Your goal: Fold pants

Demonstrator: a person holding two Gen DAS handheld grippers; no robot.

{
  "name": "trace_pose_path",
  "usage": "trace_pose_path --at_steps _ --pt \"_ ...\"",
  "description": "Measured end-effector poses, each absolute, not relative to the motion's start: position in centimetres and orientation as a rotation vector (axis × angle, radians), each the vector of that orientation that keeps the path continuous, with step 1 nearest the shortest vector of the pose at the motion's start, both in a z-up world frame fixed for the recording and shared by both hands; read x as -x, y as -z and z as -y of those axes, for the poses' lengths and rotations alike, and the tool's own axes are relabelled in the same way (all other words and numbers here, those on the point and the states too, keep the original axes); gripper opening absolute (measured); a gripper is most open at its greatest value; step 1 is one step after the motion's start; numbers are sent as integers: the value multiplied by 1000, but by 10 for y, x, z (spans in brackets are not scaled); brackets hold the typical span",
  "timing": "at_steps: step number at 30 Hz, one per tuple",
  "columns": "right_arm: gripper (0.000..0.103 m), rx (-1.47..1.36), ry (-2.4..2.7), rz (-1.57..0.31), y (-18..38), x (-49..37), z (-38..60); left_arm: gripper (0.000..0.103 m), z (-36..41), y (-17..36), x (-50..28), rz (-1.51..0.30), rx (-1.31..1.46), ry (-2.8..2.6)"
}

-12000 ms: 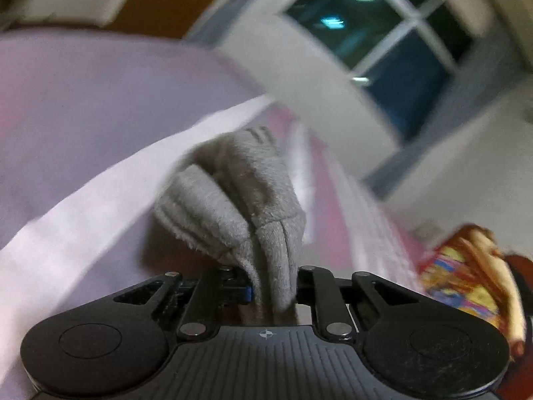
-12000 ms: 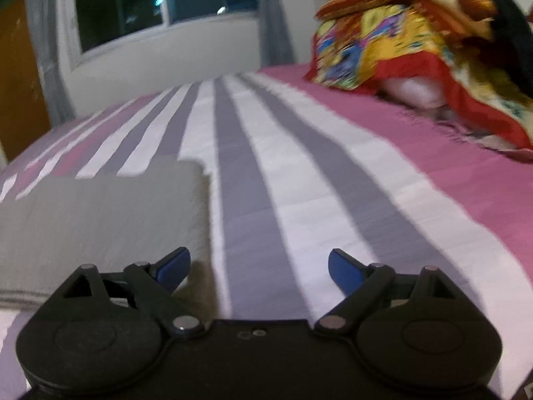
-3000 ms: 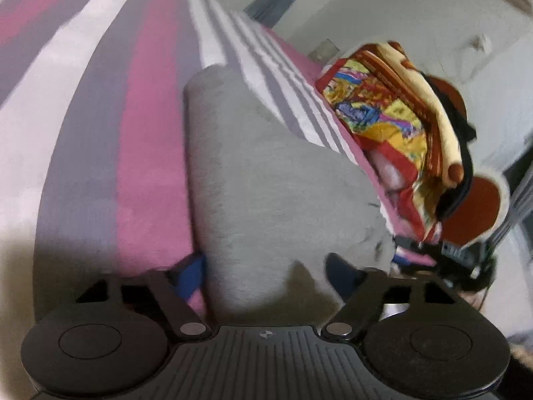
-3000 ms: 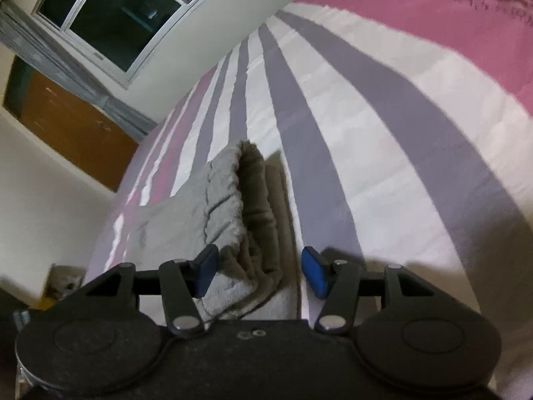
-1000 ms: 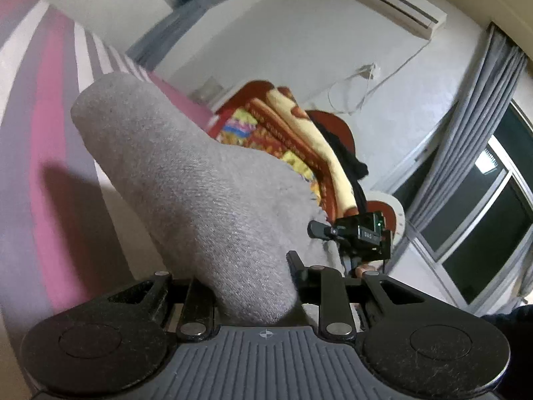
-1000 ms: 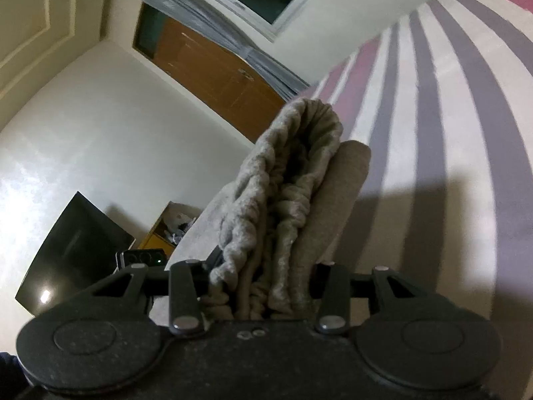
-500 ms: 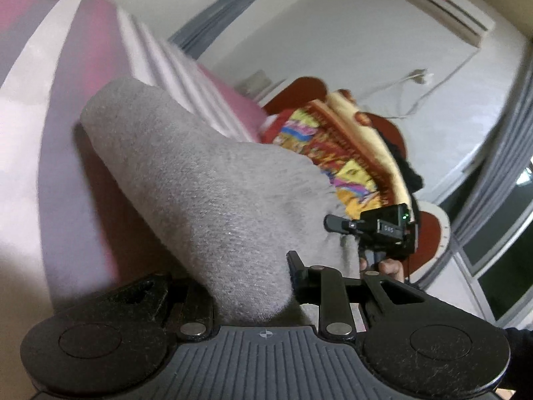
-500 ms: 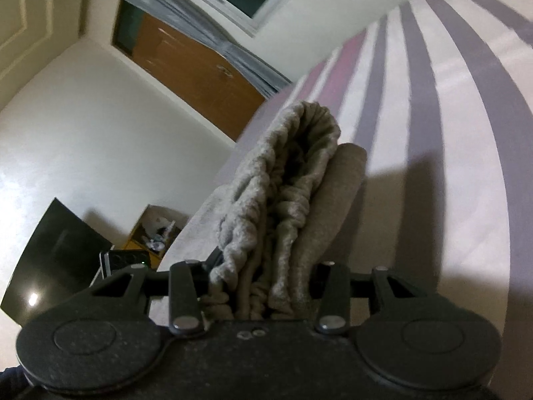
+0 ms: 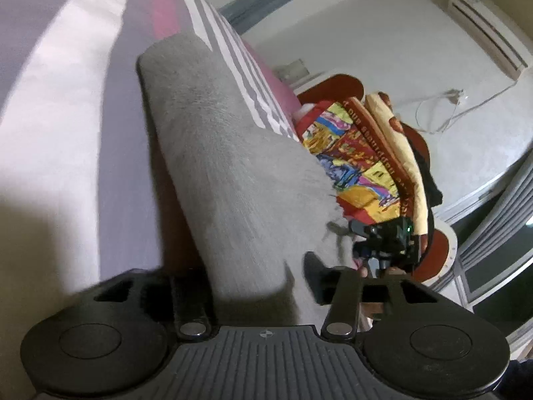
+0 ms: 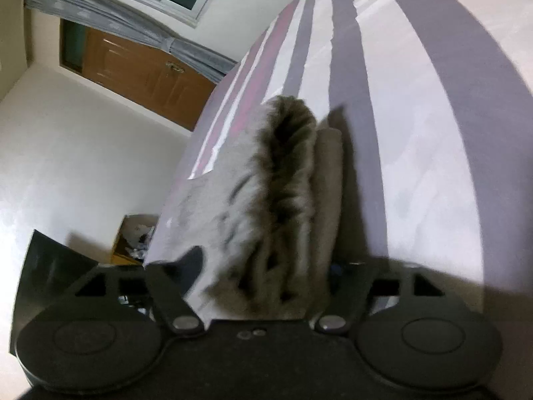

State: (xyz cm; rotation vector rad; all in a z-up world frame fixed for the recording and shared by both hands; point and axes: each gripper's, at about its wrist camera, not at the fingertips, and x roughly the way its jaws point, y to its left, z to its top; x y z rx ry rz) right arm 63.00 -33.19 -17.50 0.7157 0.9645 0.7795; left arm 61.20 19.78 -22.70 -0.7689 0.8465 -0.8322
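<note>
The folded grey pants (image 9: 220, 166) lie on the striped bed, seen end-on in both wrist views. My left gripper (image 9: 256, 273) is open around one end of the bundle, with fabric between its parted fingers. My right gripper (image 10: 266, 266) is open around the other end (image 10: 286, 206), where the stacked folds and gathered waistband show. The other gripper (image 9: 383, 240) shows beyond the pants in the left wrist view.
The bed sheet (image 10: 416, 116) has white, grey and pink stripes. A pile of colourful blankets (image 9: 363, 153) lies past the pants. A wooden door (image 10: 140, 76), a window and a box on the floor (image 10: 133, 240) are off the bed's far side.
Both grippers were shut on the pants and held them above the bed. Now the bundle rests on the bed and both grippers' jaws have parted.
</note>
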Motion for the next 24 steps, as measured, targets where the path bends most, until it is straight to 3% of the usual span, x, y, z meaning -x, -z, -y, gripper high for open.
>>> trace_pose_path --at_steps 1,3,6,8,12,16,19,21,24 --pt "82 -723 -772 -971 173 -625 337 65 -202 225 -605 -840 778 832" --pt "82 -757 -759 -981 174 -614 346 68 -206 225 -588 -834 790 826" --pt "78 -778 -745 -995 183 -606 350 66 -195 226 -572 -854 765 842" --pt "79 -811 -730 -998 187 -605 346 59 -191 229 -571 -857 788 820" --pt "80 -855 -710 -987 185 -597 347 55 -198 234 -564 -811 914 811" --pt "77 -662 -589 -970 161 -573 351 54 -204 223 -549 -798 848 646" --pt "82 -487 -509 -895 133 -542 345 67 -202 193 -520 -751 702 480" --pt "89 -419 -463 -866 115 -520 343 67 -197 166 -493 -723 618 421" --pt "99 -335 -436 -797 81 -477 339 91 -183 125 -443 -674 479 361"
